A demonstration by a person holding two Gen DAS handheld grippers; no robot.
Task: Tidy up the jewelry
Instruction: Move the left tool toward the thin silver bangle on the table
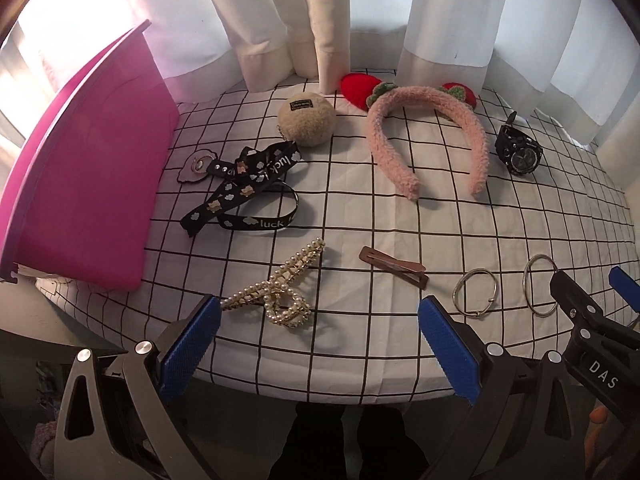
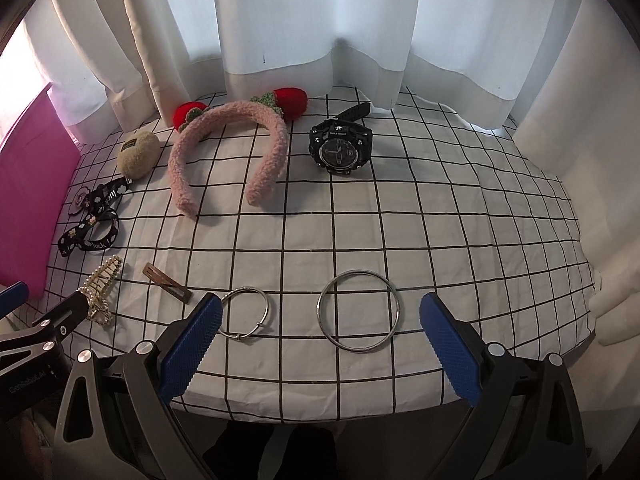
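Observation:
Accessories lie on a checked cloth. A pearl hair claw, a brown hair clip and two silver bangles lie near the front. A pink plush headband, a black watch, a beige pompom and a black "luck" lanyard lie farther back. My left gripper is open and empty above the front edge, the claw just ahead of its left finger. My right gripper is open and empty, with the large bangle between its fingers' line and the small bangle by its left finger.
A pink box stands open at the table's left side. White curtains hang along the back edge. The watch and headband sit mid-table in the right wrist view. The table's front edge runs just under both grippers.

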